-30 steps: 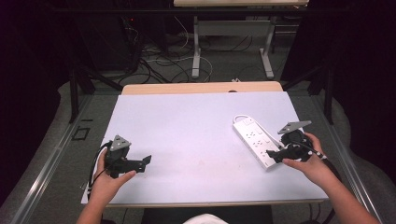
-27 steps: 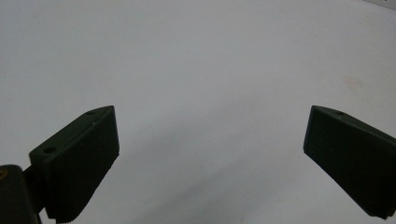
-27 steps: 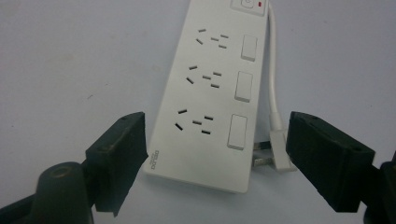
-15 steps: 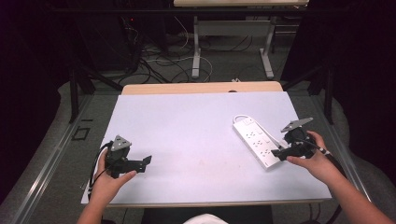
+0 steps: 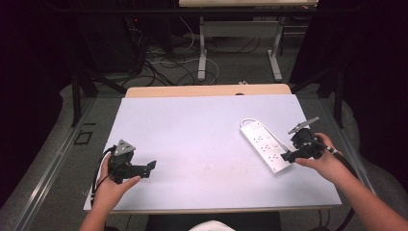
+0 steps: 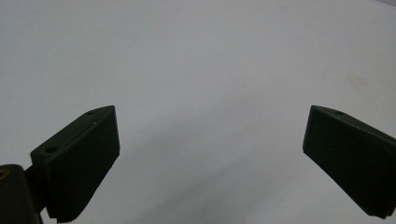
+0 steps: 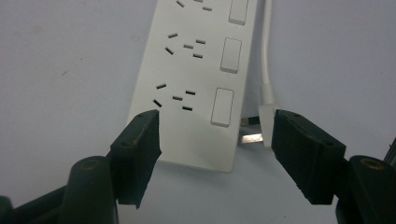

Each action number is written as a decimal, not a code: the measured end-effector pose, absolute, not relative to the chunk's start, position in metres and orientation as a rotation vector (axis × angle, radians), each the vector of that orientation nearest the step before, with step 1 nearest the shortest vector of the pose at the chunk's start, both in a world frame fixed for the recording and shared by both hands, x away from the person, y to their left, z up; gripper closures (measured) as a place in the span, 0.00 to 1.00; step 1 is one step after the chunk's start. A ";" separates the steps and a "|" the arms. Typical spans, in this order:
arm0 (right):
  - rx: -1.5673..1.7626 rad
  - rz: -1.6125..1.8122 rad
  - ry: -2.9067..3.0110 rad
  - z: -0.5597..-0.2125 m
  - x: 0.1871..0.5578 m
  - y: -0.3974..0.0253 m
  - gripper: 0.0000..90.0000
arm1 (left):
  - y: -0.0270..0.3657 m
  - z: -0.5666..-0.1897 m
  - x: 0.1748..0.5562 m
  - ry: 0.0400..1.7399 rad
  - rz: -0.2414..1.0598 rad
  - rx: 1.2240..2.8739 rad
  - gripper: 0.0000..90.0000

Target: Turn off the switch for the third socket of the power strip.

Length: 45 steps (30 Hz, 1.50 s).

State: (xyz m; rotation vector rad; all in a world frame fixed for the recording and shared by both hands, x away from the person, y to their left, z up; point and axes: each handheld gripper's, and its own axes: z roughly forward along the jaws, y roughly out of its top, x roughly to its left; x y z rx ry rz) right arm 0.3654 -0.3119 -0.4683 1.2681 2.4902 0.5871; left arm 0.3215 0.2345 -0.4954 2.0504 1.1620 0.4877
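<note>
A white power strip (image 5: 264,146) is lying flat on the right half of the white table (image 5: 202,130), running diagonally from the middle-right toward the near right edge, its sockets and rocker switches facing up. Its white cable (image 5: 246,121) is curling off the far end in the high view, and in the right gripper view a stretch of cable (image 7: 266,51) is running along the strip's (image 7: 196,70) switch side down to a white plug (image 7: 266,123) whose metal prongs are pointing at the strip's near corner. The right gripper (image 5: 292,155) is sitting at that near end, held in the person's right hand (image 5: 325,161); its jaws are spread apart, straddling the end of the strip, with one jaw by the socket-side edge and the other just beside the plug, grasping nothing. Well apart, at the near left of the table, the left gripper (image 5: 150,167) is resting in the left hand (image 5: 113,185), pointing toward the middle. In the left gripper view its jaws are standing wide open over bare tabletop (image 6: 201,70), released and empty.
</note>
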 end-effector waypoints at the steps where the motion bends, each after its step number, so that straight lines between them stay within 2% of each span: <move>1: 1.271 0.577 2.502 -0.467 0.367 -0.312 0.36 | 0.235 -0.495 0.321 1.162 0.487 2.050 0.04; 9: 1.307 0.520 2.492 -0.468 0.376 -0.310 0.38 | 0.236 -0.495 0.321 1.155 0.492 2.057 0.04; 28: 1.484 0.479 2.459 -0.472 0.394 -0.304 0.63 | 0.235 -0.495 0.321 1.161 0.485 2.049 0.04; 41: 1.550 0.444 2.451 -0.476 0.397 -0.303 0.85 | 0.234 -0.496 0.321 1.158 0.484 2.047 0.04; 45: 1.560 0.428 2.471 -0.479 0.398 -0.302 0.88 | 0.234 -0.496 0.322 1.156 0.481 2.055 0.04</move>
